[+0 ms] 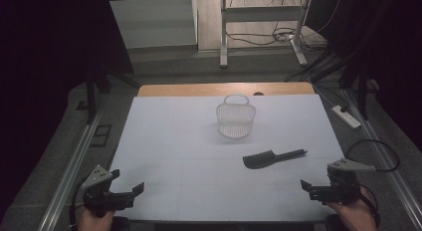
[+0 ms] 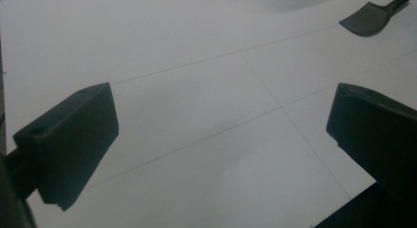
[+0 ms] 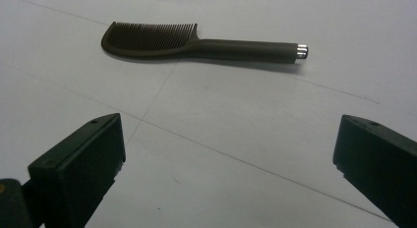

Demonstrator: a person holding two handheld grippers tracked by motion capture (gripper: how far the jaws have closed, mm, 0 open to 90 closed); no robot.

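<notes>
The comb [image 1: 273, 158] lies flat on the white table [image 1: 164, 141], a bit right of centre, with the basket [image 1: 236, 119] standing behind it and well apart. Its toothed head points left in the high view and the handle runs off to the right, ending in a small shiny cap.

Both grippers sit at the near edge, nothing in them. The left gripper [image 1: 124, 191] is far over on the left corner with its jaws spread wide over bare table. The right gripper [image 1: 313, 187] is near the right corner, jaws just as wide, and its own view looks straight at the comb lying across in front of it — not touching, still a gap to cover.

As for handling, it looks like a light, stiff plastic piece, so weight shouldn't be an issue. The snag is how flat it lies: low profile, smooth table, so it could skate away if a pad nudges it first. The teeth seem the thin, bendy part, best left alone. The handle is probably the place to grab — round, thicker, roughly mid-length, with the jaws coming down either side of it.
</notes>
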